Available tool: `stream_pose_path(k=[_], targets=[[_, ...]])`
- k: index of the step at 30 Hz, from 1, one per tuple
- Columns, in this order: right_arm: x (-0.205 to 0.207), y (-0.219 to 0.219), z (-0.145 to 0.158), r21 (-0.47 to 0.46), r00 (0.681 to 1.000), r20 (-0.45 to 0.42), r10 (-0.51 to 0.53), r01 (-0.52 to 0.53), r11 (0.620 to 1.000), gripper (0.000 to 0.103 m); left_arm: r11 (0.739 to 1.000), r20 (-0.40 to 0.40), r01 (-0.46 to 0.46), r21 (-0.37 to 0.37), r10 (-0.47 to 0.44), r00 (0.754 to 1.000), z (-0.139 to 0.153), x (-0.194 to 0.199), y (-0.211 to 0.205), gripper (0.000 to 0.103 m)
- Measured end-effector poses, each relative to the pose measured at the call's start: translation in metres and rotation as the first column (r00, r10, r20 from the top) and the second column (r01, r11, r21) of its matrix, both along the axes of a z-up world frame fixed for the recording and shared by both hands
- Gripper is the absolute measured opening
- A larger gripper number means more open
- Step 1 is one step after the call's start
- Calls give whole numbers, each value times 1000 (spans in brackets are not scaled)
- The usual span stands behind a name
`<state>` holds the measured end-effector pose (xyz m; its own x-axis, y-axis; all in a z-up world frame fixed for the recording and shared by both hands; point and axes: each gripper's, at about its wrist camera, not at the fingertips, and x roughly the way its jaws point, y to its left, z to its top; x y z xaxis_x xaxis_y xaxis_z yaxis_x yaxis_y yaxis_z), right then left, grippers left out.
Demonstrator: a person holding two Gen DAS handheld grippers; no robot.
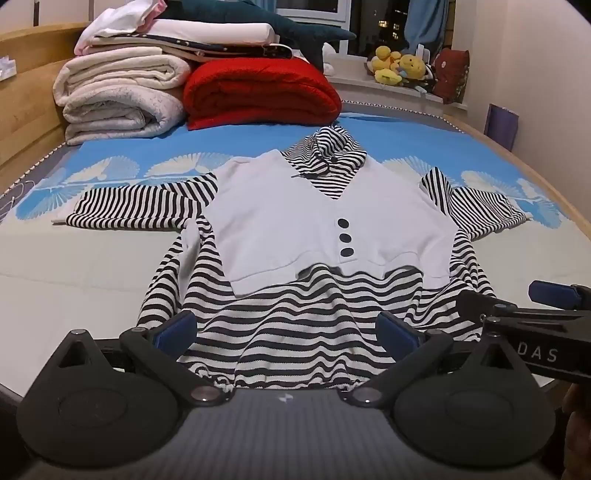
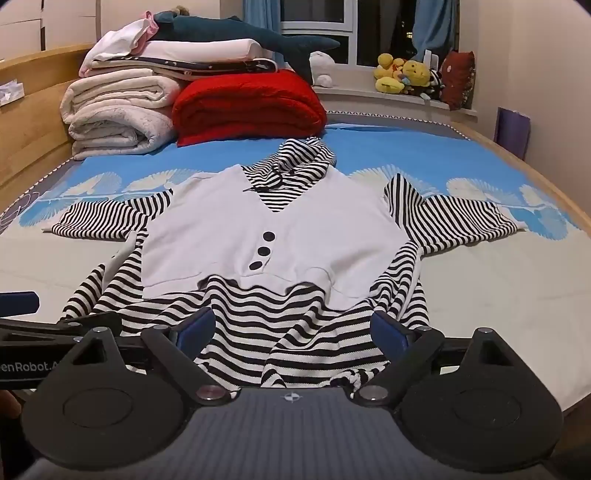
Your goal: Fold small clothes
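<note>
**Both grippers poised at the hem**

Left wrist: your left gripper (image 1: 286, 328) had jaws apart over the striped top (image 1: 295, 229), spread on the bed (image 1: 74, 266).

Right wrist: your right gripper (image 2: 291, 328) gaped likewise; pinch both hem corners evenly.

A red blanket (image 1: 260, 94) is folded on the blue-patterned sheet (image 1: 406, 136) and serves here as the landmark. Just to its left, a stack of rolled cream blankets (image 1: 118, 99) is piled against the wooden bed frame (image 1: 26, 85). Above that stack, folded white linens (image 1: 207, 35) are laid, and a dark teal plush shark (image 1: 258, 22) is draped over them — its tail reaching behind the red blanket. To the right, well apart, yellow plush toys (image 1: 399, 64) are grouped on the window sill (image 1: 354, 83) — a dark red cushion (image 1: 452, 74) beside them.
</note>
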<state>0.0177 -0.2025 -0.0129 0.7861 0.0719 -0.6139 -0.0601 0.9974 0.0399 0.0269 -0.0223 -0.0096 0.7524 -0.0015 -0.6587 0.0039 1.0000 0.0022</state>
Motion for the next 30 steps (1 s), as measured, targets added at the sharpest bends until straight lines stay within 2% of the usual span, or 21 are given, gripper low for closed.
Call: stream_pose_path(k=[12, 17, 23, 30], targets=[[5, 13, -6, -52, 1000, 0, 30, -30, 998, 91, 999, 3, -45, -18, 46, 999, 1, 9, 13, 103], [7, 19, -10, -34, 999, -2, 45, -45, 998, 91, 999, 4, -43, -29, 43, 999, 1, 9, 14, 103], [4, 28, -10, -76, 997, 18, 72, -71, 995, 90, 1000, 7, -21, -22, 21, 1000, 1, 8, 10, 103], [6, 21, -10, -77, 999, 15, 40, -39, 996, 91, 999, -3, -26, -29, 26, 1000, -1, 11, 11, 103]])
